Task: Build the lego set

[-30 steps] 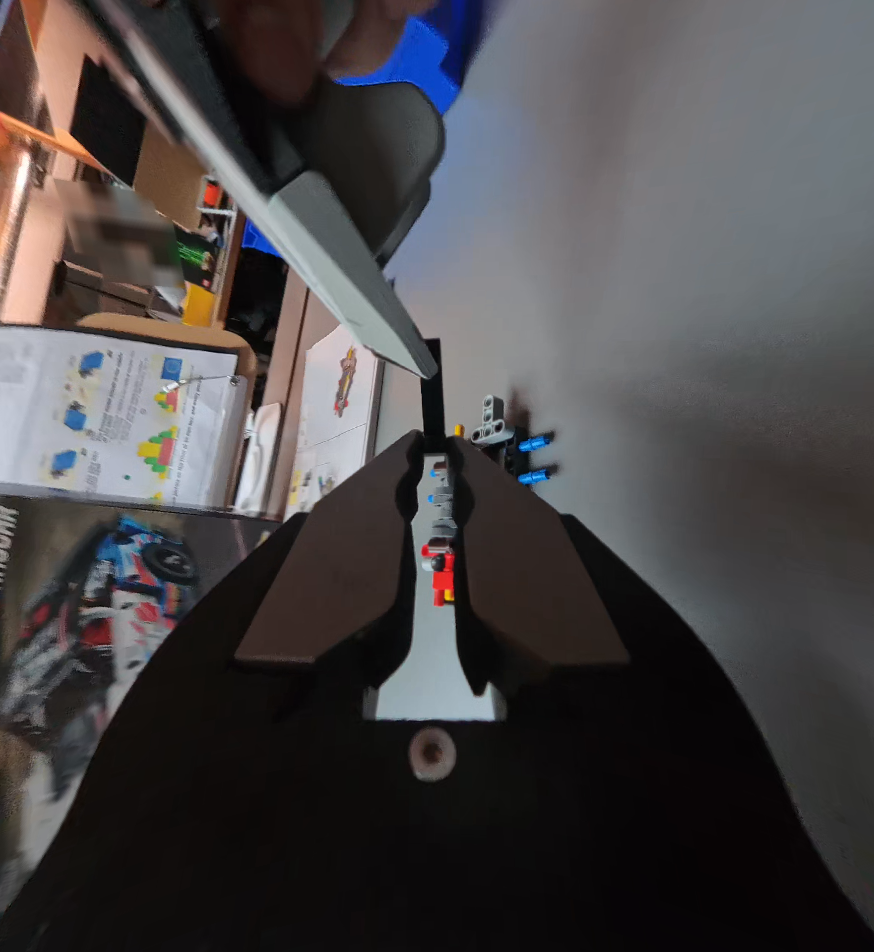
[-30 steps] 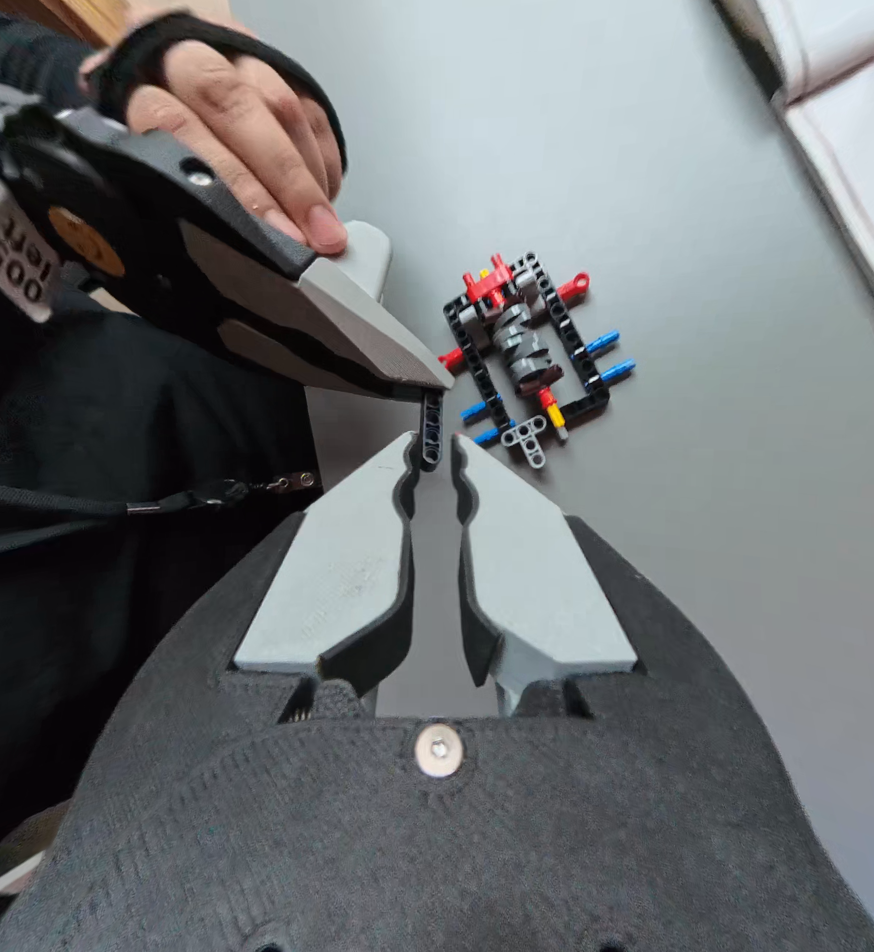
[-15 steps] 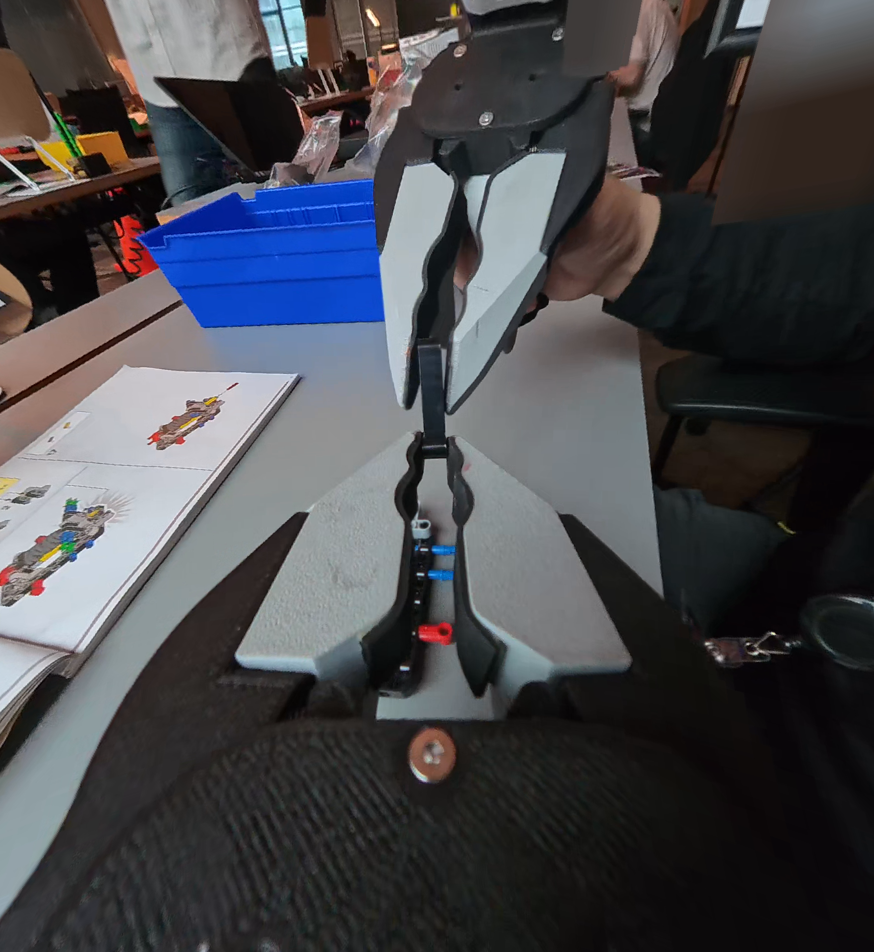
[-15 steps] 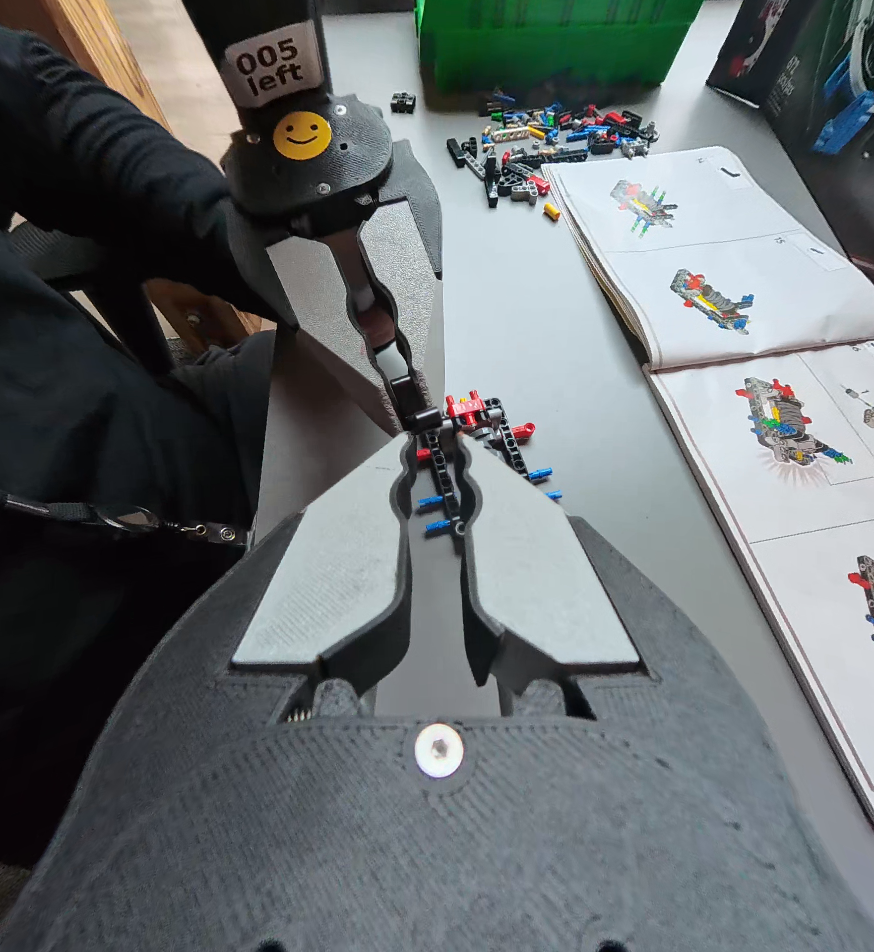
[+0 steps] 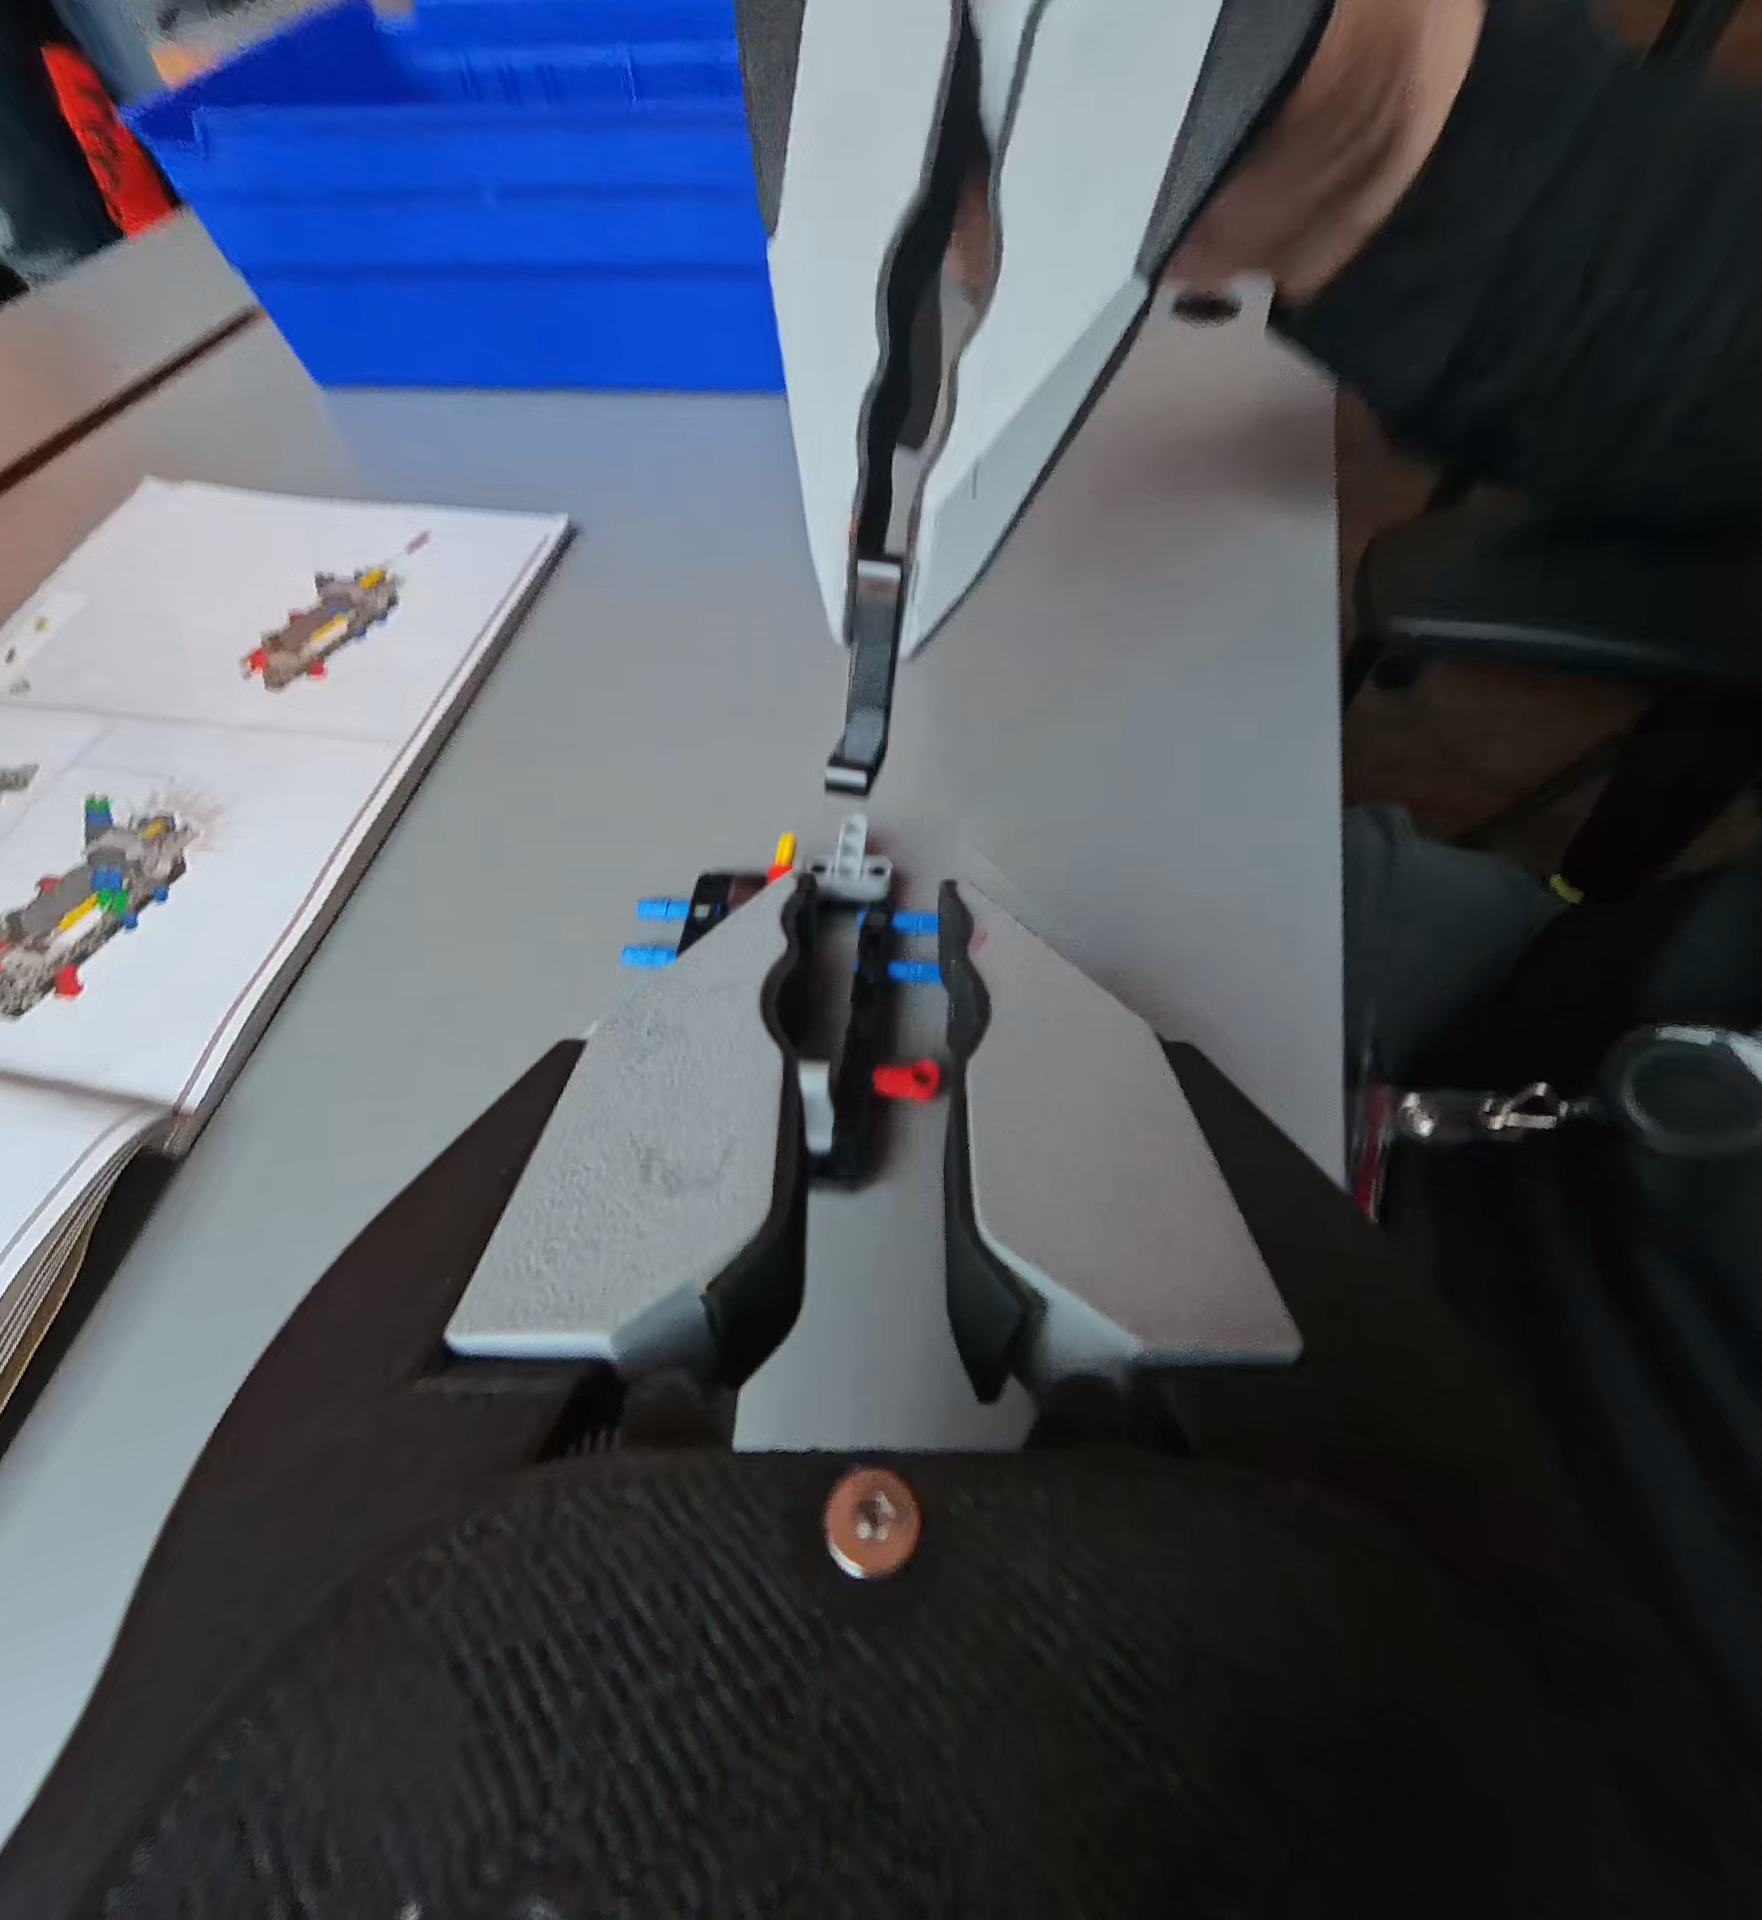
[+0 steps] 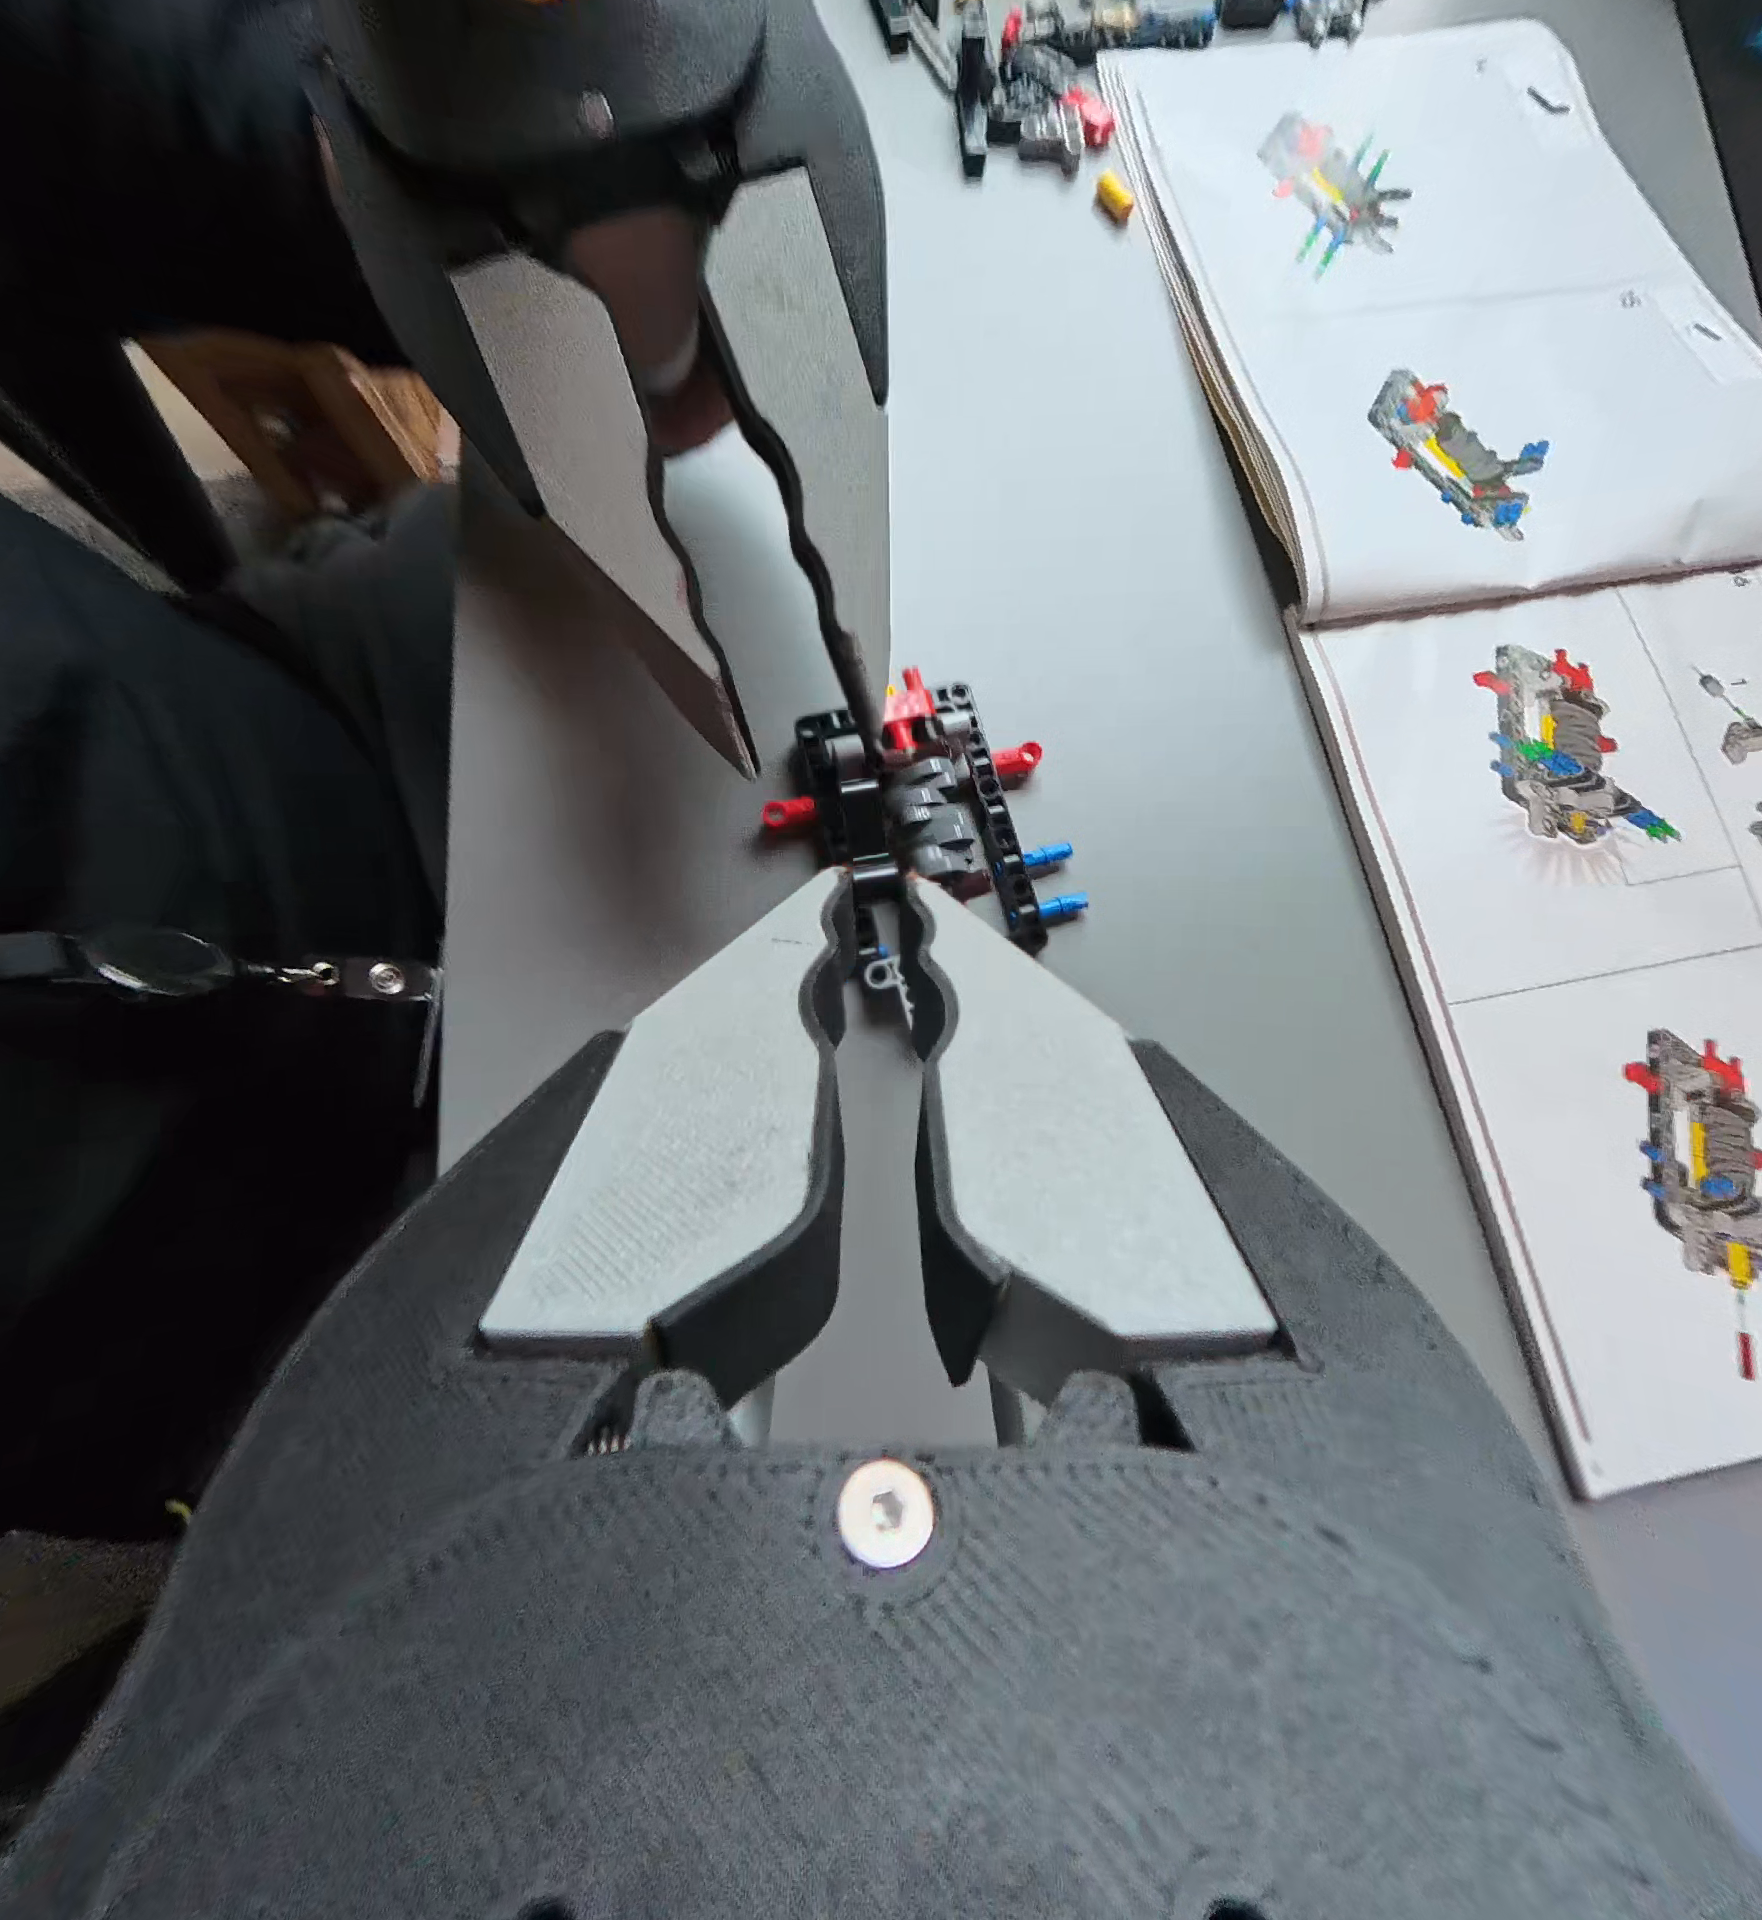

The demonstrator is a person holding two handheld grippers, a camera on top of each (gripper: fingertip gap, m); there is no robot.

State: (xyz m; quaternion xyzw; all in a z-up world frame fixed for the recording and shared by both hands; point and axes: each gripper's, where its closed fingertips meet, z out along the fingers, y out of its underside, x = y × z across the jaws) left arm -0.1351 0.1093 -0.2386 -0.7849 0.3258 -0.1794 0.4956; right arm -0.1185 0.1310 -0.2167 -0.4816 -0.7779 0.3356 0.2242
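Note:
The lego assembly (image 6: 934,816), a black frame with grey parts inside and red and blue pins, lies on the grey table (image 6: 1116,623). My right gripper (image 6: 879,883) is shut on a short black beam (image 6: 872,914) and holds it just above the assembly's near end. In the left wrist view the right gripper (image 5: 882,623) comes down from above with the beam (image 5: 866,686) hanging from its tips. My left gripper (image 5: 872,894) is open and empty, its fingers either side of the assembly (image 5: 861,1049). It also shows in the right wrist view (image 6: 804,753).
An open instruction booklet (image 6: 1479,416) lies beside the assembly and shows in the left wrist view (image 5: 181,727). A pile of loose pieces (image 6: 1033,94) and a yellow piece (image 6: 1114,195) lie farther off. A blue bin (image 5: 492,208) stands behind. A person sits at the table edge (image 5: 1687,312). The gap from one gripper's tips to the other's is roughly 4 cm.
Both grippers held the black beam half a second ago. My left gripper has opened and let go of it. The right gripper keeps the beam and has come closer to the assembly.

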